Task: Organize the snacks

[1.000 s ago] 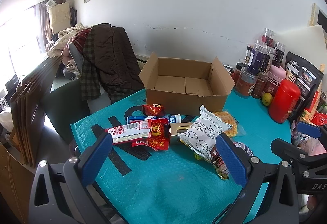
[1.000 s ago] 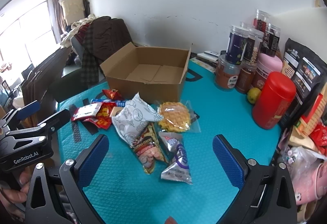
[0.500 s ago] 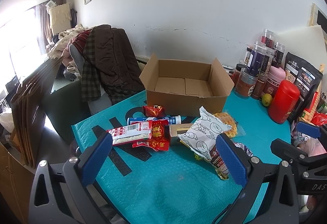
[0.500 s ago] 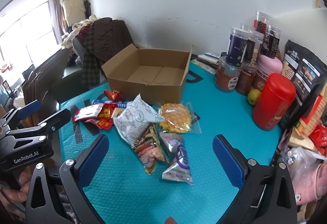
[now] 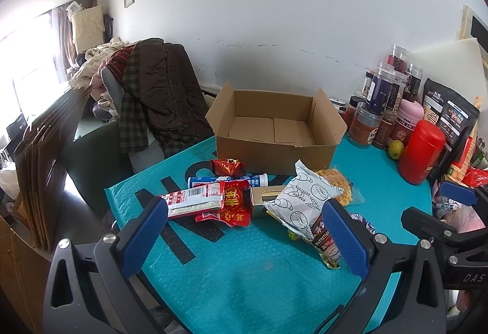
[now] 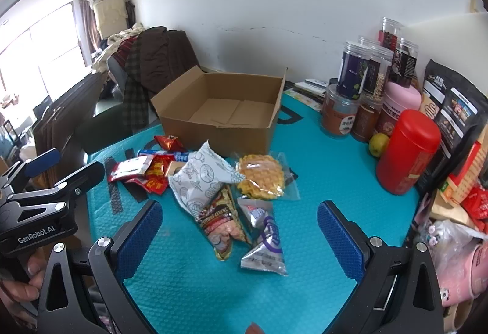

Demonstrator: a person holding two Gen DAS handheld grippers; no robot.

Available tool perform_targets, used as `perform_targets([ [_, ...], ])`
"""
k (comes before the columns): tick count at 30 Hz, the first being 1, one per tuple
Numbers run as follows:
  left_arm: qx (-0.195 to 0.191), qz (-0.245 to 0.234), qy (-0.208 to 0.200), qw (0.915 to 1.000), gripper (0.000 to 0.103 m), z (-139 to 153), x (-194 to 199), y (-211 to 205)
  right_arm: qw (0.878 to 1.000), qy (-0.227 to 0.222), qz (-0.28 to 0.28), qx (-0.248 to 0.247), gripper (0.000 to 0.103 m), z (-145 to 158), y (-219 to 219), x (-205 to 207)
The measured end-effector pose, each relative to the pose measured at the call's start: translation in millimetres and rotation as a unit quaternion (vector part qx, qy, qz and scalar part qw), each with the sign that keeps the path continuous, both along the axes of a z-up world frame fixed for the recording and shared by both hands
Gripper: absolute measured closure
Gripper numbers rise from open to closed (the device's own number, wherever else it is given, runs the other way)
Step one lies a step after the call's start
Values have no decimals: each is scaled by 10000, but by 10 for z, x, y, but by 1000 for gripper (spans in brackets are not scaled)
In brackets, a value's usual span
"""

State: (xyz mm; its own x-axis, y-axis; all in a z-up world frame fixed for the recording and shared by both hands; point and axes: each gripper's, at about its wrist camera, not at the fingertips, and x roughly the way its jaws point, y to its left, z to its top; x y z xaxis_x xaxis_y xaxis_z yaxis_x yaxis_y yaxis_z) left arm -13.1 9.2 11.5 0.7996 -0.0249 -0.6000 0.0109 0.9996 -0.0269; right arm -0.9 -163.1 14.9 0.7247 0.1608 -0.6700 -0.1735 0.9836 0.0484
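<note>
Snacks scattered on teal bubble-wrap table cover (image 5: 244,279), just in front of open cardboard box (image 5: 274,148). Box upright, flaps up, inside bare; seen from right wrist view too (image 6: 219,132).

Left gripper (image 5: 244,239) held above near edge of cover, blue-padded fingers (image 5: 145,236) spread wide, nothing between them. Right gripper (image 6: 238,239) likewise gaping, gripping nothing, hovering over near part of cover. Part of a hand (image 6: 21,285) visible at lower left of right wrist view, wrapped around black handle of the left tool.

Closest to left gripper: white-and-red rice-cracker packet (image 5: 195,199) lying partly on red foil packet (image 5: 235,206). Behind these, blue-and-white tube (image 5: 225,181) lying flat, and small red wrapper (image 5: 227,167) just in front of box wall. Small gold box (image 5: 263,199) between red foil packet and white croissant-print bag (image 5: 300,202).

In right wrist view: croissant-print bag (image 6: 198,178) overlapping cereal packet (image 6: 221,221); silver-and-purple packet (image 6: 265,236) beside it, nearest the right gripper; bagged waffle (image 6: 260,177) in clear plastic touching croissant-print bag, near box corner.

Along right side of table: red canister (image 6: 407,151) upright, green fruit (image 6: 378,145) beside it, stacked clear jars (image 6: 357,80), pink container (image 6: 399,102), black pouch (image 6: 451,108).

Beyond table at left: dark jacket (image 5: 158,90) draped over chair.
</note>
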Motion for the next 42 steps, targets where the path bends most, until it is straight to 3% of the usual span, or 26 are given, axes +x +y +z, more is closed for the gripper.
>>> perform_targets([
  [21, -202, -735, 236, 9968, 0, -171, 255, -59, 9993, 115, -296, 221, 0, -188, -85, 67],
  [31, -325, -1294, 684, 9887, 0, -421, 551, -212, 9973, 313, -595, 288, 0, -491, -193, 152],
  [42, -270, -1862, 1271, 9739, 0, -806, 910, -483, 9943, 623, -810, 299, 1, -819, -321, 314],
])
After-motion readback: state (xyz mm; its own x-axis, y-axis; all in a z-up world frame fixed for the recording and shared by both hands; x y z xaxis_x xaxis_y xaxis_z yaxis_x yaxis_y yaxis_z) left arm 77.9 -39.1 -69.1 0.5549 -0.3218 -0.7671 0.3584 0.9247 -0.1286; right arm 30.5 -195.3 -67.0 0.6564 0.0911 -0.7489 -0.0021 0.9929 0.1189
